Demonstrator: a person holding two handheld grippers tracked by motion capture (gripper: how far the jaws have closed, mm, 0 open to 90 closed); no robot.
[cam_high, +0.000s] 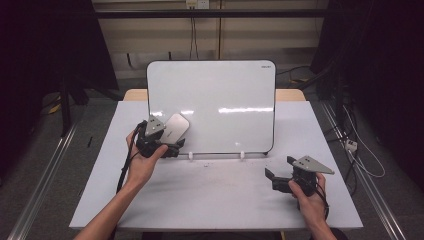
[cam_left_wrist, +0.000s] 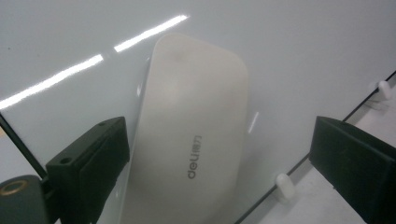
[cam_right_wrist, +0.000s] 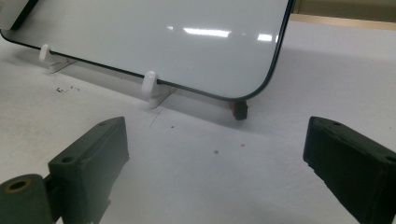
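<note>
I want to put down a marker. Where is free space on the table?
The table is bare between the two hands, in front of the whiteboard, and beside the board's right edge. It is crowded at the board's lower left, where the left tool meets the eraser.

A white whiteboard (cam_high: 220, 100) with a thin black rim and rounded corners stood tilted back on small white clips on the white surface (cam_high: 210, 195). A pale, rounded eraser (cam_left_wrist: 191, 135) marked "deli" lay flat against its lower left area, its long axis slanting.
</note>
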